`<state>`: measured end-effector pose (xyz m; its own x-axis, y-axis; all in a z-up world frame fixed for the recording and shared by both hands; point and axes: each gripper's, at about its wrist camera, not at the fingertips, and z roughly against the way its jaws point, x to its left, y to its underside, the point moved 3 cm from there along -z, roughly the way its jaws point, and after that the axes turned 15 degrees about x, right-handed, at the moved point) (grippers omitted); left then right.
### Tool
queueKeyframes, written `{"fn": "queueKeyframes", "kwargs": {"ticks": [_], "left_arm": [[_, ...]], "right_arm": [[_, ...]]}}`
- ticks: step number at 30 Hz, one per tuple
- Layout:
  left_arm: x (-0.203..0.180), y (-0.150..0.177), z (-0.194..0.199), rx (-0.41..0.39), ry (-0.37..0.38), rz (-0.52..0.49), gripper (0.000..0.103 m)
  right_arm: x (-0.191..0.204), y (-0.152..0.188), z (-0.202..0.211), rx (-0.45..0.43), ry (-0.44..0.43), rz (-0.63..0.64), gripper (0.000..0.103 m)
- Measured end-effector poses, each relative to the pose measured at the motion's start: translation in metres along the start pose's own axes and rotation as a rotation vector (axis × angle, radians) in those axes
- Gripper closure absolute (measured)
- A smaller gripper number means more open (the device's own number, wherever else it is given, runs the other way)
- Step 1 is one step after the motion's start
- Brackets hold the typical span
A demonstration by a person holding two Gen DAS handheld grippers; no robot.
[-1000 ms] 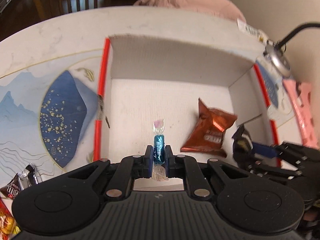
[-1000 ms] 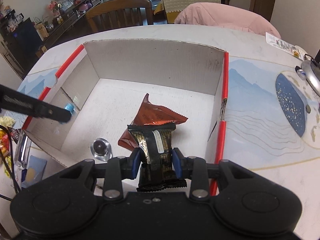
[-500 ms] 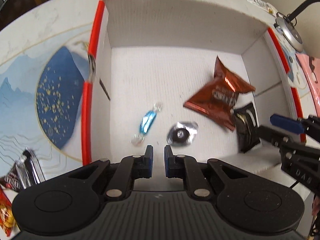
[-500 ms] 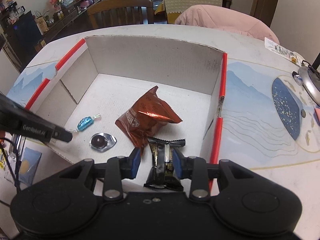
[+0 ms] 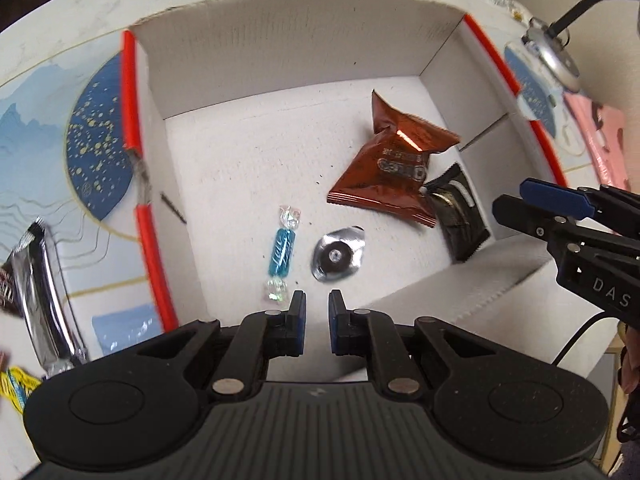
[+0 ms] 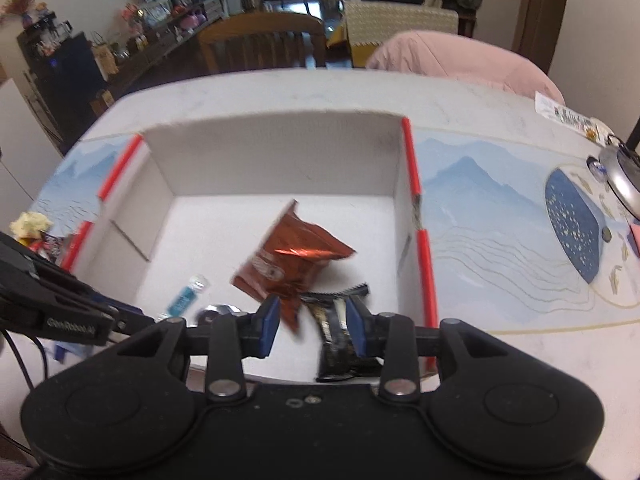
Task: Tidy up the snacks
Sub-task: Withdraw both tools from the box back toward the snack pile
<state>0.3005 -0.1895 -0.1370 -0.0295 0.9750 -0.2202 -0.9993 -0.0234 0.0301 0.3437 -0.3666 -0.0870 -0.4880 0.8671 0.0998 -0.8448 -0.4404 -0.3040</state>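
Lying on the floor of the white cardboard box (image 5: 280, 56) are four snacks — a blue twist-wrapped candy (image 5: 281, 252), a silver foil piece (image 5: 338, 255) just beside it, a copper-brown packet (image 5: 394, 164) nearer the box's middle, and a black packet (image 5: 460, 216) by the box's right wall, partly under the brown one. The left gripper (image 5: 317, 320) hangs over the box's near edge, its fingers nearly together with nothing between them. The right gripper (image 6: 312, 320) has its fingers apart — the black packet (image 6: 340, 336) sits loose between them, not pinched.
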Motion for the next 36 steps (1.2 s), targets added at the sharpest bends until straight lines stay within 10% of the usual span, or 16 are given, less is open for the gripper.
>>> {"fn": "queueKeyframes", "kwargs": {"ticks": [8, 12, 16, 20, 36], "left_arm": [[0.01, 0.032, 0.046, -0.144, 0.006, -0.024, 0.089], [0.026, 0.052, 0.069, -0.209, 0.025, -0.023, 0.077], [0.049, 0.071, 0.086, -0.256, 0.022, -0.008, 0.072], [0.08, 0.09, 0.104, -0.309, 0.028, 0.028, 0.041], [0.227, 0.142, 0.126, -0.364, 0.042, 0.267, 0.01]], "right_arm": [[0.035, 0.007, 0.035, -0.085, -0.055, 0.02, 0.059], [0.062, 0.014, 0.052, -0.143, -0.07, 0.041, 0.019], [0.094, 0.016, 0.061, -0.171, -0.075, 0.082, 0.016], [0.122, 0.016, 0.065, -0.18, -0.086, 0.102, 0.012], [0.225, 0.031, 0.016, -0.046, -0.091, 0.078, 0.0]]}}
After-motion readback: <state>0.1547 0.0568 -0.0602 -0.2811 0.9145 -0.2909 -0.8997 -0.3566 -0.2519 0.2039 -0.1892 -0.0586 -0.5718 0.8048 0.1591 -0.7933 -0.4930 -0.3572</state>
